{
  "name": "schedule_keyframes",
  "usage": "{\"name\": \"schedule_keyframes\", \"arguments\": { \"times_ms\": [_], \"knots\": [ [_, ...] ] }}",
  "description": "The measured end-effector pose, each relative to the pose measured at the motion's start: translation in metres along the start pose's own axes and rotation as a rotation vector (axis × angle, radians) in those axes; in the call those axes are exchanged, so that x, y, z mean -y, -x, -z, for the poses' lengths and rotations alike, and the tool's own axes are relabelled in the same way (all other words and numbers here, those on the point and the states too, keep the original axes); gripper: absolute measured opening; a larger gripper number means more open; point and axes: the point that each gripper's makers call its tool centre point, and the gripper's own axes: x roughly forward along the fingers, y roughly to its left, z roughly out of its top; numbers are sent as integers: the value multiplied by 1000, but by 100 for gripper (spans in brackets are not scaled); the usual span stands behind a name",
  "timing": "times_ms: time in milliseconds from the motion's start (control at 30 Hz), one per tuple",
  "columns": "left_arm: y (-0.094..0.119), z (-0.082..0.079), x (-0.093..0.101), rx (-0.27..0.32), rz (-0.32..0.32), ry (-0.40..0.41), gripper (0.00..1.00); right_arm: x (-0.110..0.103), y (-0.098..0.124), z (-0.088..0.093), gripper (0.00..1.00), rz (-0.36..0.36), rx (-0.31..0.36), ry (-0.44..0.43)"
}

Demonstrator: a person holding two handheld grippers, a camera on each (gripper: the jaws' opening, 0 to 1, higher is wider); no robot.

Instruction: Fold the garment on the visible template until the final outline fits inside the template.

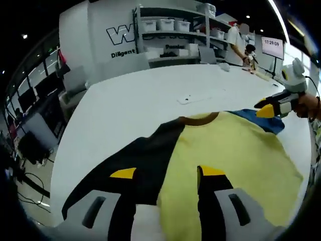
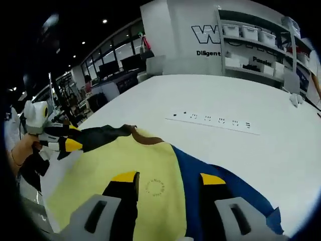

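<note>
Your garment (image 1: 225, 150) lies spread flat on the white desk (image 1: 150, 100) — yellow body, black sleeve on one side, blue sleeve on the other, brown collar. Your left gripper (image 1: 165, 173) hovers over it near the desk's near edge, jaws spread apart with nothing between them. Your right gripper (image 2: 168, 178) sits above the yellow-blue seam, jaws spread too. A power strip (image 2: 215, 120) lies farther along the desk, apart from the garment — shelves (image 1: 170, 30) stand beyond the far edge
</note>
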Motion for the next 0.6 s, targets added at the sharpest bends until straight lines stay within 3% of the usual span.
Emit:
{"name": "schedule_keyframes", "arguments": {
  "times_ms": [133,333,600],
  "knots": [
    [29,18,9,6,21,24,52,-8,15,10,51,-6,-6,-3],
    [61,42,25,6,53,42,55,-27,48,39,53,-20,-35,13],
    [95,67,35,16,74,88,56,-37,81,81,53,-10,-87,-22]
  ]
}}
